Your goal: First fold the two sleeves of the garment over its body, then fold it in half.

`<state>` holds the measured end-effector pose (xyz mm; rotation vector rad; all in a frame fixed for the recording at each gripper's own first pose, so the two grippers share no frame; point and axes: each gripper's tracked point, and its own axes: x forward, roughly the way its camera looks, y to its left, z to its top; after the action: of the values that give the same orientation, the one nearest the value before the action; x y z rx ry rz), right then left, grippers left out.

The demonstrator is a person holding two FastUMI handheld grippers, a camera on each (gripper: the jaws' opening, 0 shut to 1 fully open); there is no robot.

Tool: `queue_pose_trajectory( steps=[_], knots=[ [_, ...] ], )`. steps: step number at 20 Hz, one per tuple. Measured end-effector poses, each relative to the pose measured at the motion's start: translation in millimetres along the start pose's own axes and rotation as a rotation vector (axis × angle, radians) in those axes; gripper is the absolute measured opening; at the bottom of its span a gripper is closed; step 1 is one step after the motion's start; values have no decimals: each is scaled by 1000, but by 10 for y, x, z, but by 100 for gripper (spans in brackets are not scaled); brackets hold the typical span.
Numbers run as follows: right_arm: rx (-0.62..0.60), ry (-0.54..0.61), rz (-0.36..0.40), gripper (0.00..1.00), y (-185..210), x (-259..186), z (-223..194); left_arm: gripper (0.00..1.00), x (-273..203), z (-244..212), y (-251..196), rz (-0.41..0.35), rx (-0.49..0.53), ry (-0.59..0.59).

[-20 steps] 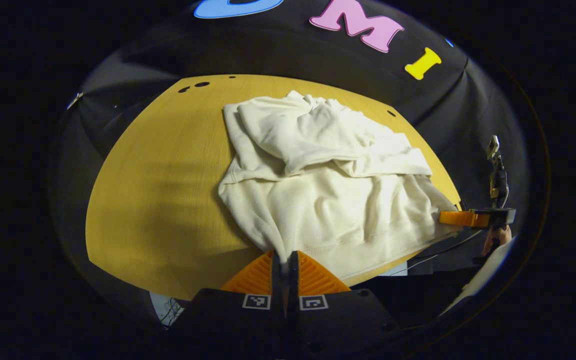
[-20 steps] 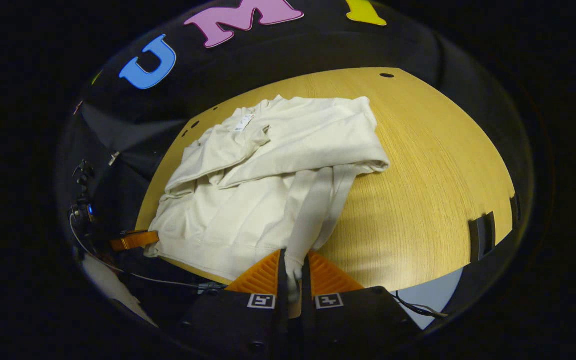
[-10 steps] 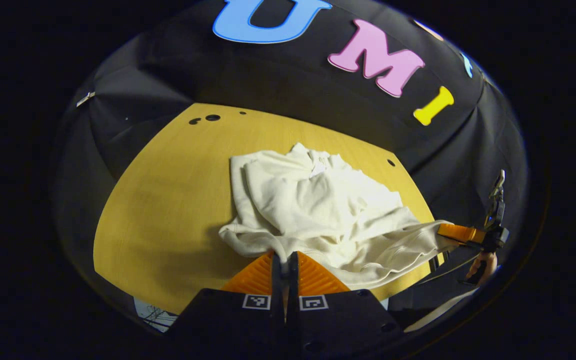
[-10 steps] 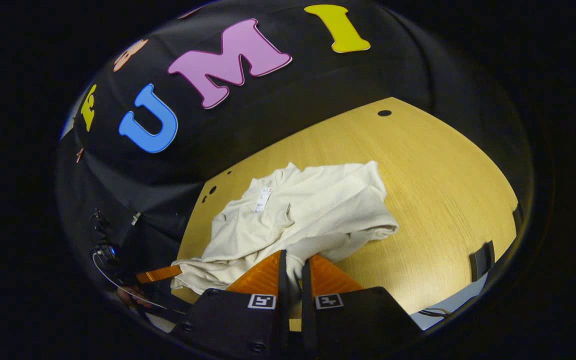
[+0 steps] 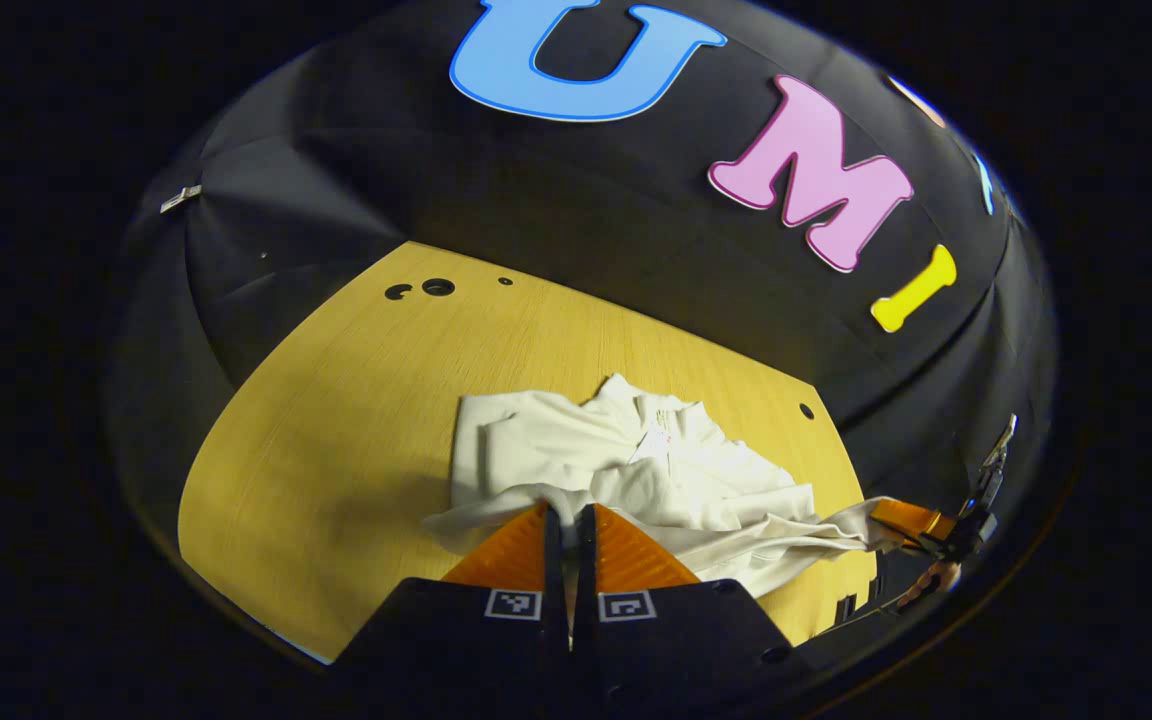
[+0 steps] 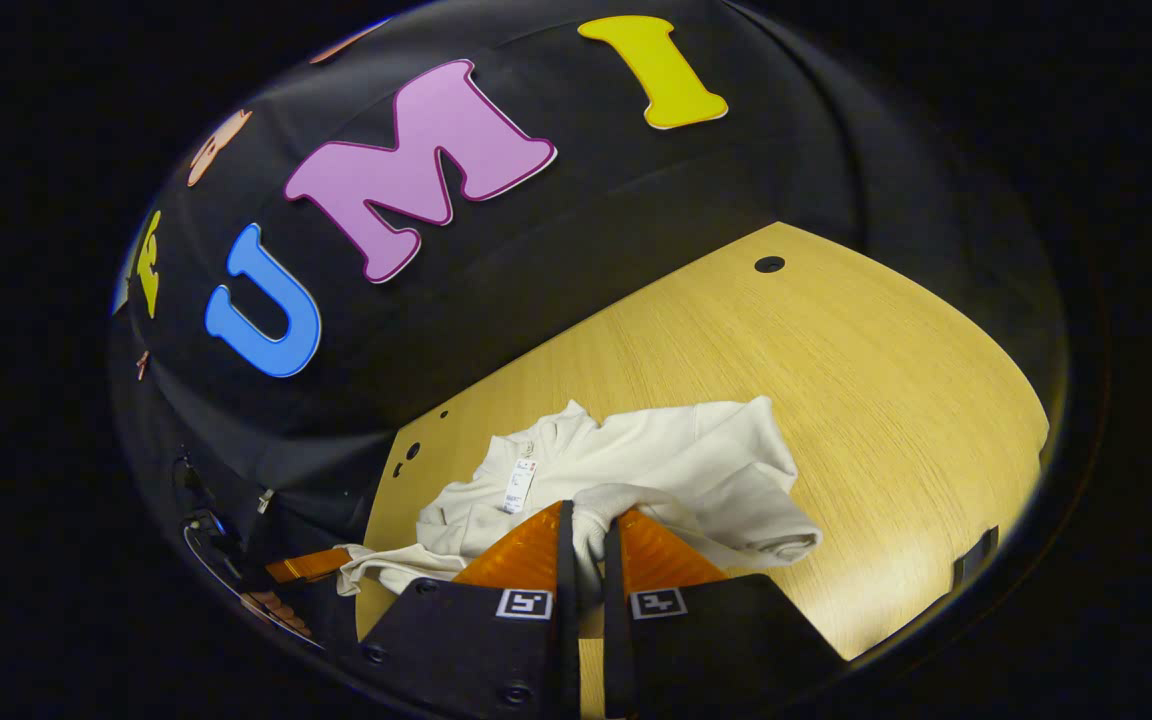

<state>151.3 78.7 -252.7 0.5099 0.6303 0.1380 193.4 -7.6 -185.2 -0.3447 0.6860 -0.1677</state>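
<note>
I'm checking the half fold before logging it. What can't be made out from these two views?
- Left gripper view: the cream cotton garment's near hem, hidden behind the left gripper.
- Right gripper view: the white neck label, too small to read.
- Right gripper view: the folded sleeves, covered by cloth and the right gripper.

A wooden table (image 5: 336, 420) with a yellowish top spreads across the lower half of both views. Small dark holes (image 5: 426, 288) sit near its far edge at about eleven o'clock in the left gripper view, and one more hole (image 6: 768, 264) at one o'clock in the right gripper view.
</note>
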Motion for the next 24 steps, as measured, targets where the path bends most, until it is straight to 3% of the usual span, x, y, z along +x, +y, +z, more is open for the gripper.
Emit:
queue_pose_trajectory(
  steps=[12,18,24],
  knots=[
    [76,32,-69,13,-280,1022,166,6,1035,185,264,146,-81,27],
    [37,106,-129,14,-524,1434,-83,6,1451,7,367,217,-22,98],
    [47,204,-146,14,-700,1641,-323,7,1647,-121,459,238,18,147]
  ],
)
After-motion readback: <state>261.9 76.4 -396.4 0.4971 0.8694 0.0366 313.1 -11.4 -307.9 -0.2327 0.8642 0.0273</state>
